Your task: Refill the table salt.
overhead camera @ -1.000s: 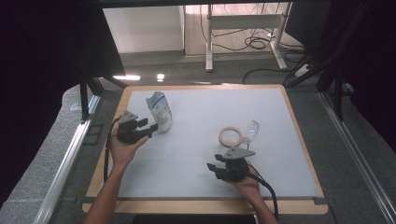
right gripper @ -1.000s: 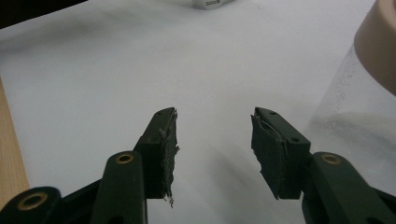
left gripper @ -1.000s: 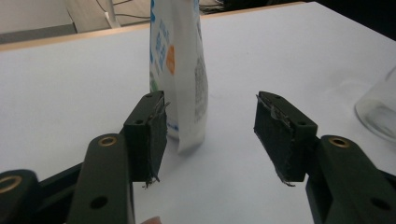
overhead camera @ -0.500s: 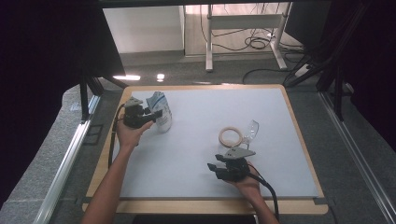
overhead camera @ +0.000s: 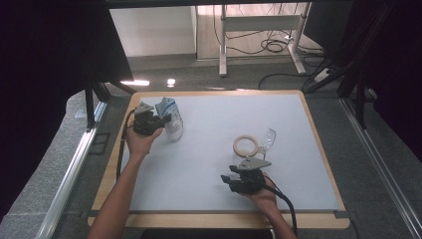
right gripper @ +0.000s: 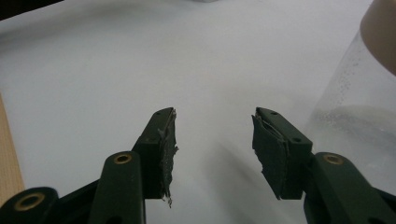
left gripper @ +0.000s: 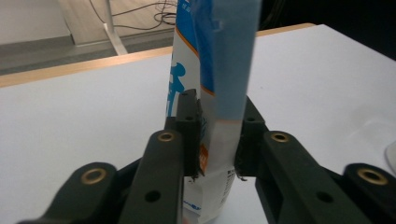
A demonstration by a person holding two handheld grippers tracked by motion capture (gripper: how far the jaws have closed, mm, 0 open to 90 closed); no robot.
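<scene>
The grasp on the carton looks made: in the left gripper view the white-and-blue carton stands upright between the left gripper's fingers, whose pads press its sides where the folded top narrows, the fingers having just been closing in on it. In the high view the same carton stands on the counter near its far left corner, directly ahead of the left gripper, its base apparently resting on the surface, so I judge that lifting or moving it has not begun and everything after the grasp is left to do. What that will be cannot be read from here; the clear glass lying on its side and the tape ring just beside it, both a little beyond the right gripper's fingertips, are untouched. The left forearm reaches up along the counter's left edge, hand wrapped around the gripper body, fingers pointing level towards the carton from its near left side. The right hand rests low near the counter's near edge, its gripper held roughly level; in the right gripper view its fingers stand apart with nothing between them, bare counter ahead, and the glass off to the side of one finger, near but not touching.
</scene>
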